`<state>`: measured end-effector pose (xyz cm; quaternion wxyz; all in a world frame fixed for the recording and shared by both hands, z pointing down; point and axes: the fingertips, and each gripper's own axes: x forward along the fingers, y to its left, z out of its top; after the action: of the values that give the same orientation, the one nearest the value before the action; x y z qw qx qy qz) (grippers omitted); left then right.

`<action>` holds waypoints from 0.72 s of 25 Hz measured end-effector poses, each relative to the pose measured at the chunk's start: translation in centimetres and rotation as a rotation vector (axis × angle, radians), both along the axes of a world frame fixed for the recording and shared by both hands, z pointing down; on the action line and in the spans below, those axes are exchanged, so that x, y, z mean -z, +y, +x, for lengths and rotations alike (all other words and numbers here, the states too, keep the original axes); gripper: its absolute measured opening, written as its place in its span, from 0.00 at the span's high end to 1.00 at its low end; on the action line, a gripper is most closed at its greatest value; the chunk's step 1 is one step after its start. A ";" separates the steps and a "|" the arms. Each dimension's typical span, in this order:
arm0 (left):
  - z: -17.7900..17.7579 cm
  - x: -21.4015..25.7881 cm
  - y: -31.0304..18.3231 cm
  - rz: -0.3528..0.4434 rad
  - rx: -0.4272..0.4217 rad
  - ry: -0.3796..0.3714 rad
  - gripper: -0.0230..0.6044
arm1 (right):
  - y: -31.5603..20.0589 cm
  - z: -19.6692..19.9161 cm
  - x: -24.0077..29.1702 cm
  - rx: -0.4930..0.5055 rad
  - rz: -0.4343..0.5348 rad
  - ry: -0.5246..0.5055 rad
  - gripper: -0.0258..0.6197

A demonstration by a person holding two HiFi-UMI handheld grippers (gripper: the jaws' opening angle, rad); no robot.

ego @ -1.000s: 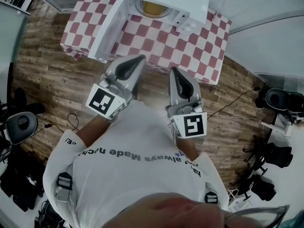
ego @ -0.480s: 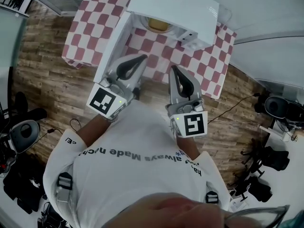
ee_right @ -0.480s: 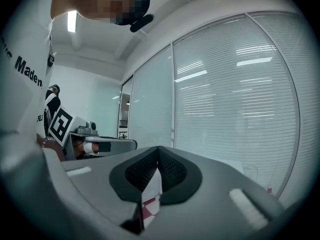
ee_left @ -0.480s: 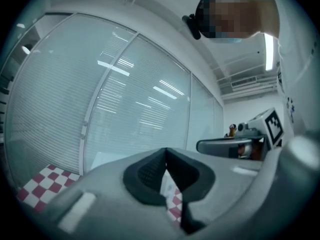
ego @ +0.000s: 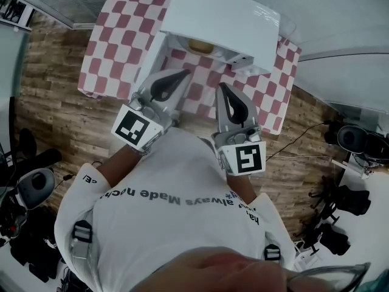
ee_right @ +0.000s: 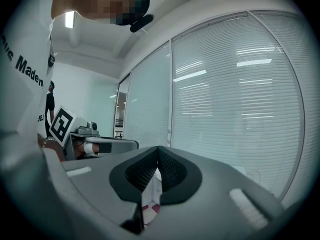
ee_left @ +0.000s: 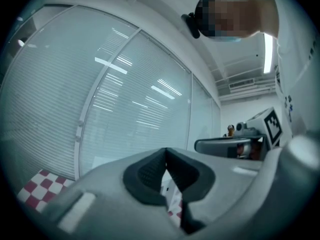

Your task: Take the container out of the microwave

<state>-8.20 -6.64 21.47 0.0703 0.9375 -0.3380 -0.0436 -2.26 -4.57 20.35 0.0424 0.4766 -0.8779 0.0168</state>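
At the near edge of the checkered table (ego: 100,59), both my grippers are now closer to the microwave (ego: 225,20) than a second ago. Its door (ego: 148,66) hangs open, and the yellowish container (ego: 200,46) sits inside. Left gripper (ego: 181,75) and right gripper (ego: 220,90) are both clamped shut and empty, short of the opening. I'd say I'm mid-approach and must spread the jaws before reaching in.

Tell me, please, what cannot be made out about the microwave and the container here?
Head view: the microwave hides most of the yellow container under its top, so its contents are unclear.
Gripper views: the left gripper and right gripper block the microwave, and no container shows.
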 end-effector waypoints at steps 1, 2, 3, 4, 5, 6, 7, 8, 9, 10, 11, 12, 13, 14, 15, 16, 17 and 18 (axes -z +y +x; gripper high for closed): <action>0.0 -0.1 -0.3 0.000 -0.005 -0.001 0.96 | -0.3 -0.1 -0.1 0.004 0.000 0.008 0.96; 0.0 -0.1 -0.6 0.000 -0.010 -0.002 0.96 | -0.5 -0.2 -0.3 0.008 -0.001 0.017 0.96; 0.0 -0.2 -0.8 0.000 -0.013 -0.004 0.96 | -0.7 -0.2 -0.4 0.007 -0.002 0.018 0.96; -0.1 -0.3 -1.0 -0.001 -0.015 -0.005 0.96 | -0.9 -0.3 -0.3 0.003 -0.001 0.009 0.96; -0.1 -0.4 -1.1 -0.002 -0.015 -0.006 0.96 | -1.1 -0.4 -0.2 -0.002 0.000 0.000 0.96; -0.1 -0.4 -1.3 -0.004 -0.014 -0.007 0.96 | -1.3 -0.4 -0.2 -0.005 0.000 -0.005 0.96; -0.1 -0.5 -1.4 -0.006 -0.013 -0.007 0.96 | -1.4 -0.4 -0.2 -0.006 0.000 -0.007 0.96; -0.1 -0.6 -1.4 -0.008 -0.012 -0.007 0.96 | -1.5 -0.3 -0.3 -0.005 0.000 -0.007 0.96; 0.0 -0.7 -1.5 -0.009 -0.011 -0.007 0.96 | -1.6 -0.2 -0.4 -0.002 0.000 -0.003 0.96; 0.1 -0.8 -1.6 -0.011 -0.011 -0.007 0.96 | -1.6 -0.1 -0.6 0.002 -0.002 0.006 0.96; 0.2 -0.9 -1.7 -0.014 -0.010 -0.008 0.96 | -1.6 0.1 -0.9 0.008 -0.005 0.018 0.96; 0.4 -1.0 -1.8 -0.017 -0.009 -0.008 0.96 | -1.6 0.3 -1.1 0.009 -0.008 0.024 0.96; 0.5 -1.1 -1.9 -0.020 -0.006 -0.008 0.96 | -1.8 0.5 -1.1 0.006 -0.011 0.020 0.96; 0.6 -1.2 -2.0 -0.022 -0.003 -0.007 0.96 | -2.1 0.7 -1.1 0.001 -0.012 0.008 0.96; 0.8 -1.2 -2.2 -0.023 0.001 -0.007 0.96 | -2.4 0.9 -1.0 -0.003 -0.013 -0.003 0.96; 1.0 -1.2 -2.4 -0.024 0.005 -0.006 0.96 | -2.7 1.1 -1.0 -0.004 -0.012 -0.009 0.96; 1.2 -1.2 -2.6 -0.025 0.008 -0.006 0.96 | -2.8 1.3 -0.9 -0.004 -0.012 -0.011 0.96; 1.5 -1.2 -2.7 -0.025 0.011 -0.007 0.96 | -2.9 1.6 -0.9 -0.002 -0.010 -0.011 0.96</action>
<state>-6.71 -9.32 22.71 0.0807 0.9349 -0.3438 -0.0366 -0.66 -7.49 21.22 0.0398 0.4774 -0.8775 0.0236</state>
